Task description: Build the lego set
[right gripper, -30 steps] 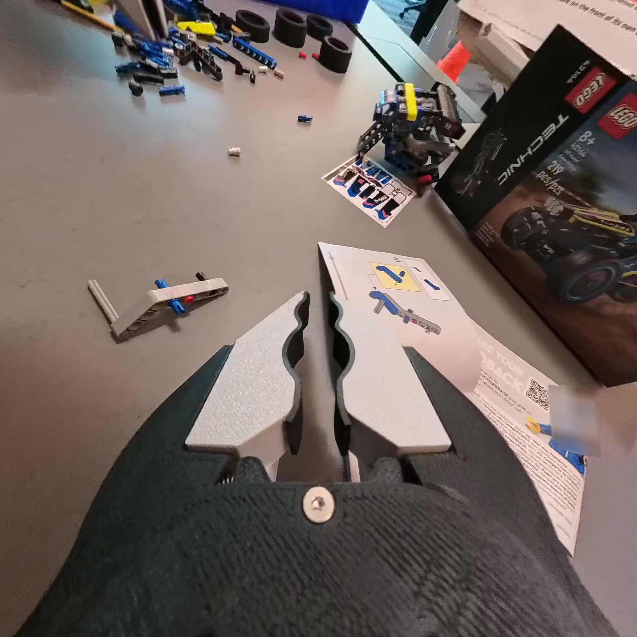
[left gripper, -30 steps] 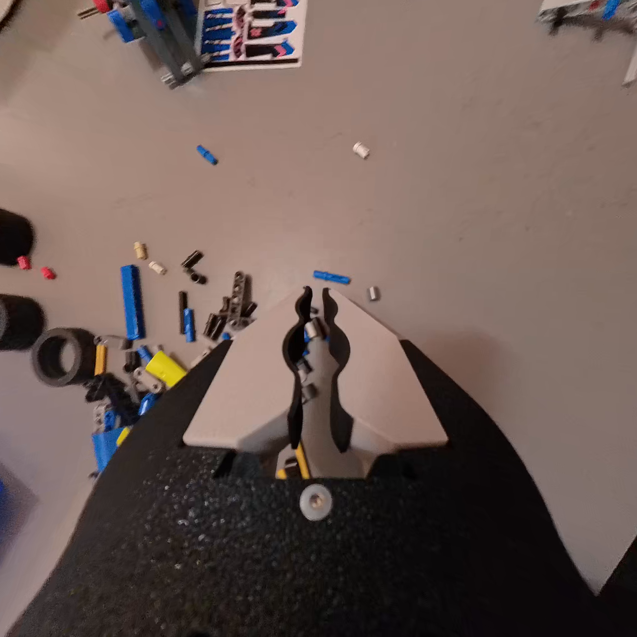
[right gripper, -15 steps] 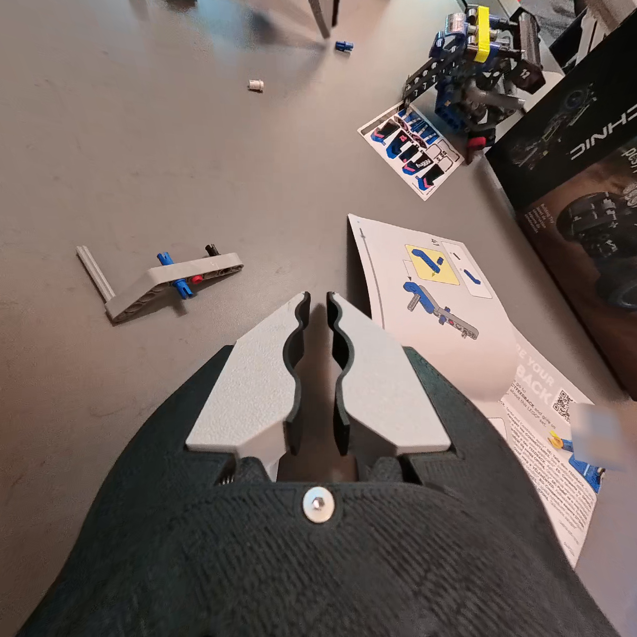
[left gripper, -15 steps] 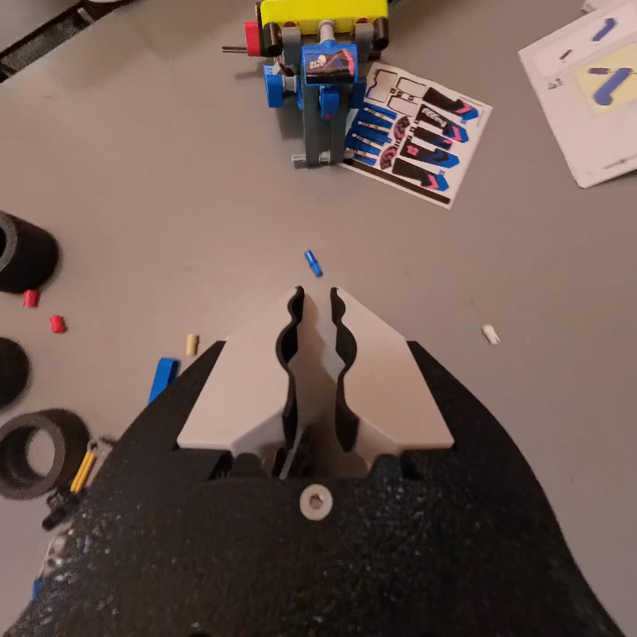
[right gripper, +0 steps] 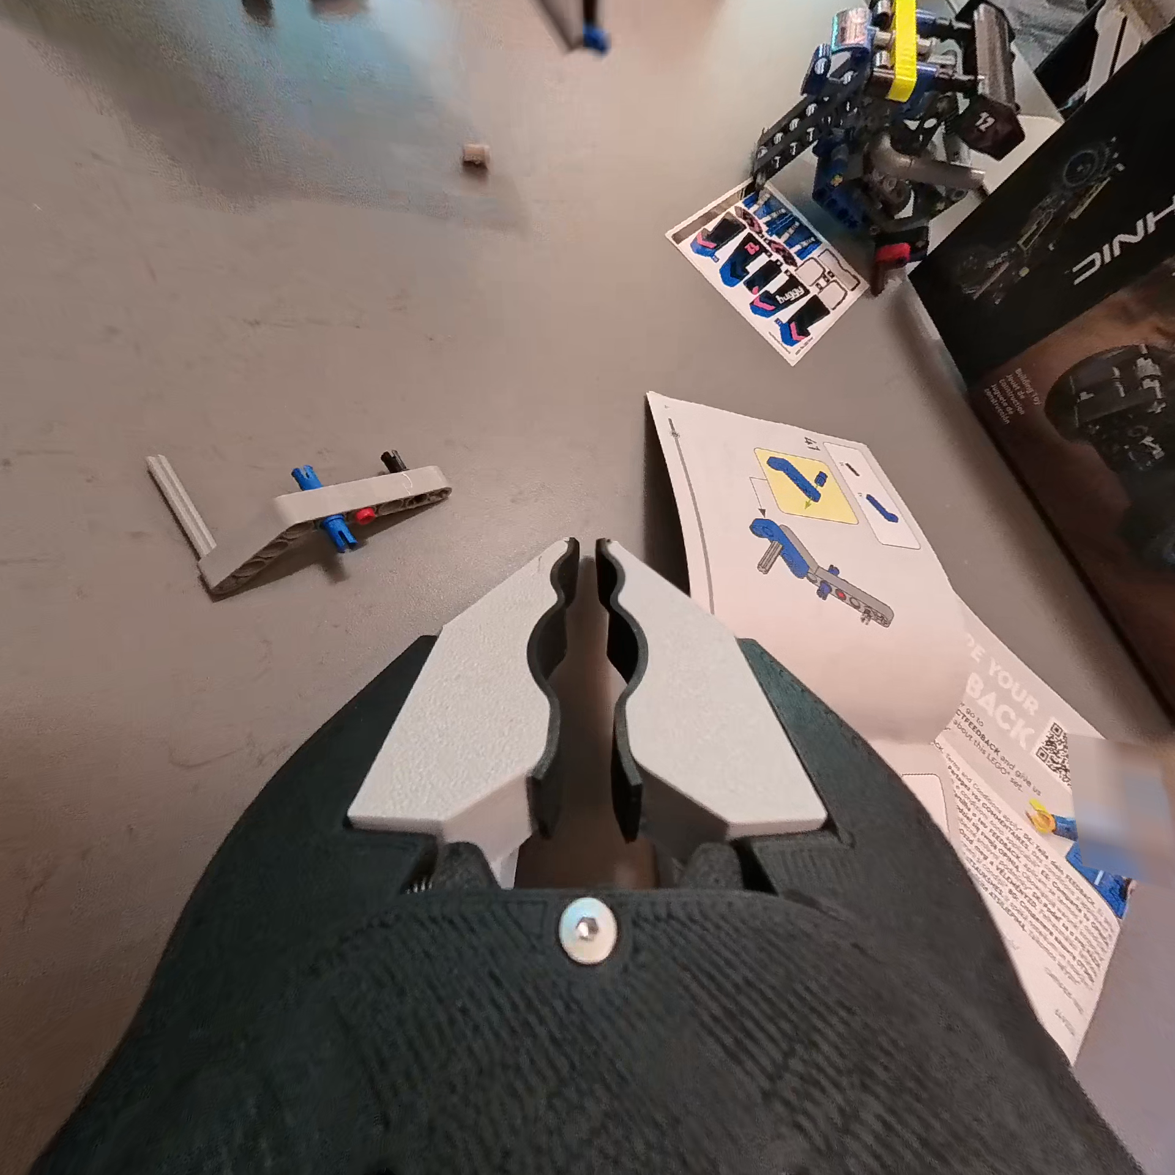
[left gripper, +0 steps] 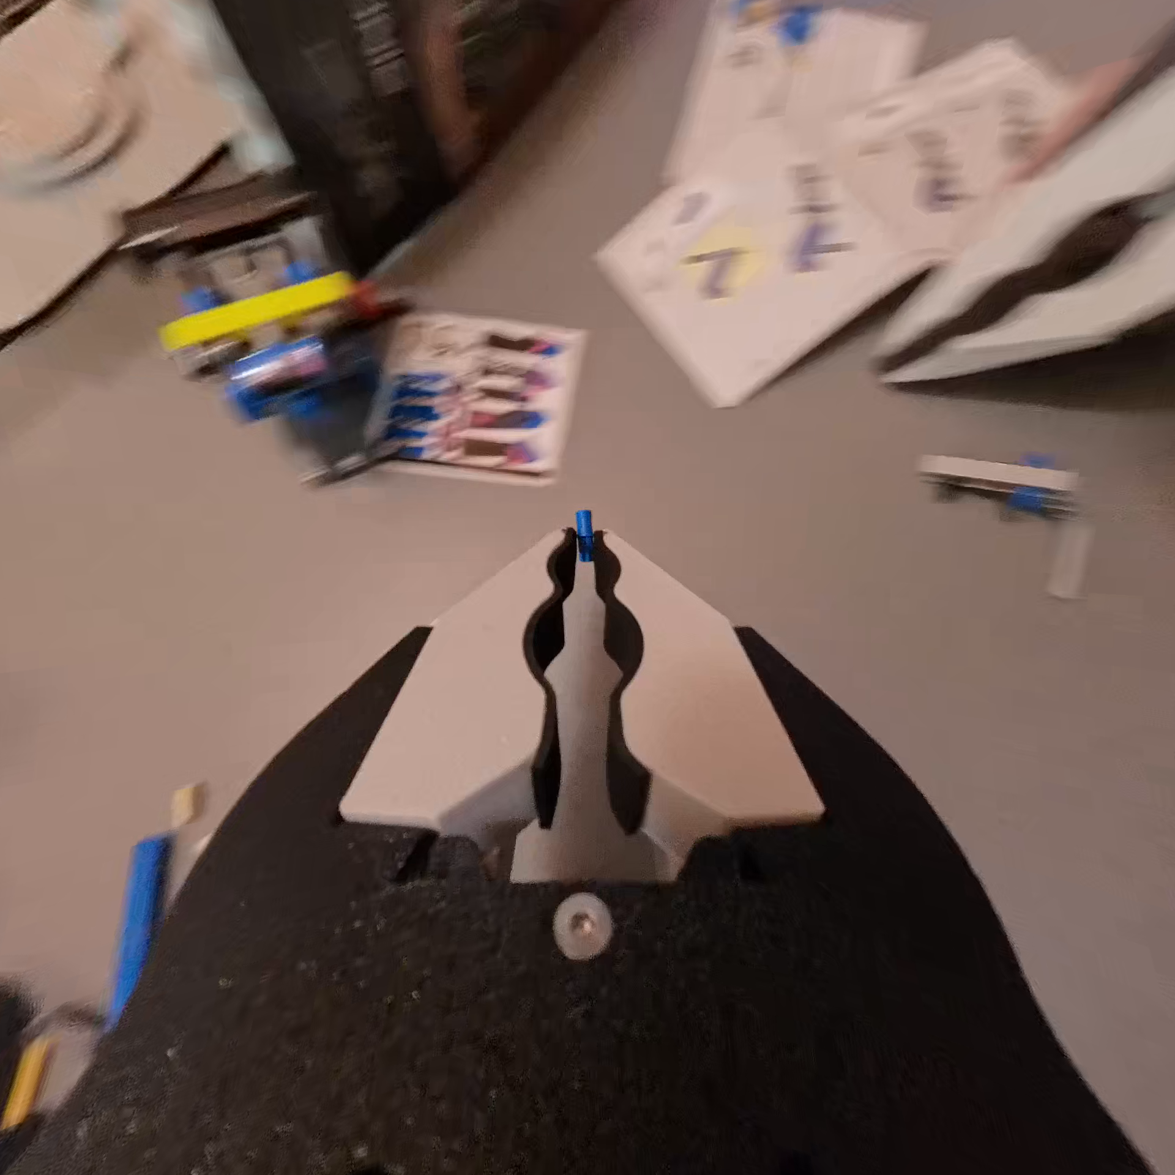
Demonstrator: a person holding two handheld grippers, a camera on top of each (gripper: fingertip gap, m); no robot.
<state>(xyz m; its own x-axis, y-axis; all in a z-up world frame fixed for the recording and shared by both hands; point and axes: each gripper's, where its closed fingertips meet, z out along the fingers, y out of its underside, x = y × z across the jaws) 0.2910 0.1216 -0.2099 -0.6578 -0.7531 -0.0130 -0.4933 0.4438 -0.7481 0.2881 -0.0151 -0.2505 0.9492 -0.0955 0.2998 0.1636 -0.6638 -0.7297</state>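
My left gripper is shut on a small blue pin, which sticks out past its tips above the grey table. The view is motion-blurred. The pin and that gripper's tip also show at the top of the right wrist view. A grey angled beam with a grey axle, a blue pin, a red pin and a black pin lies on the table left of my right gripper. It also shows in the left wrist view. My right gripper is empty, its jaws almost together.
A partly built blue, black and yellow model stands by a sticker sheet and the dark set box. An open instruction sheet lies right of my right gripper. A tan piece lies farther off. A blue beam is near left. Spacing between my two grippers at the tips: around 15 centimetres. The tan piece lies around 5 centimetres away from my left fingertips.
My left gripper moved away from the loose parts pile to the lone blue pin, shut on it and lifted it. My right gripper's jaws narrowed and it moved forward a little.
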